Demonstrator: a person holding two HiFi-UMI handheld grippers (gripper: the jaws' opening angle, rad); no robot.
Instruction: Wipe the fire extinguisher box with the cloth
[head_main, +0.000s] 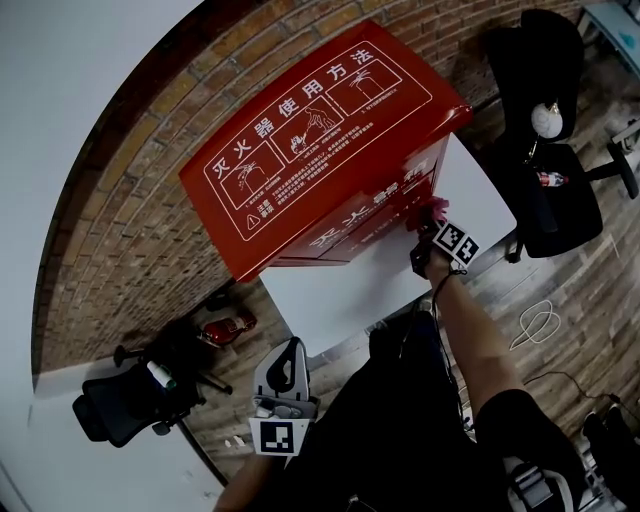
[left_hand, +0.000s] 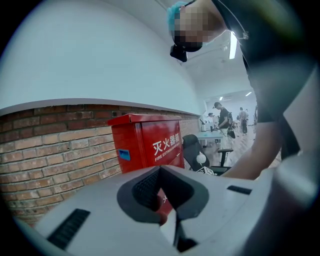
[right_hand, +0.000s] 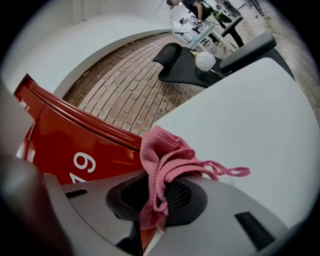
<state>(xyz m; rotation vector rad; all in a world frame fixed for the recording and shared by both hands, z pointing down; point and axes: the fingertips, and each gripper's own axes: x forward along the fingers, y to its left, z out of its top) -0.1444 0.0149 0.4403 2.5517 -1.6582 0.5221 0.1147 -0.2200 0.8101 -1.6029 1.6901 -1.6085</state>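
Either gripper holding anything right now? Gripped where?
The right gripper holds the pink cloth, pinched at a bunched fold, with most of the cloth sticking out past the jaws. The left gripper is shut and holds nothing.

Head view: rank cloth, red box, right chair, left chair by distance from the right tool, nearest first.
1. cloth, held in the right tool.
2. red box, just left of it.
3. right chair, off to the right.
4. left chair, far lower left.
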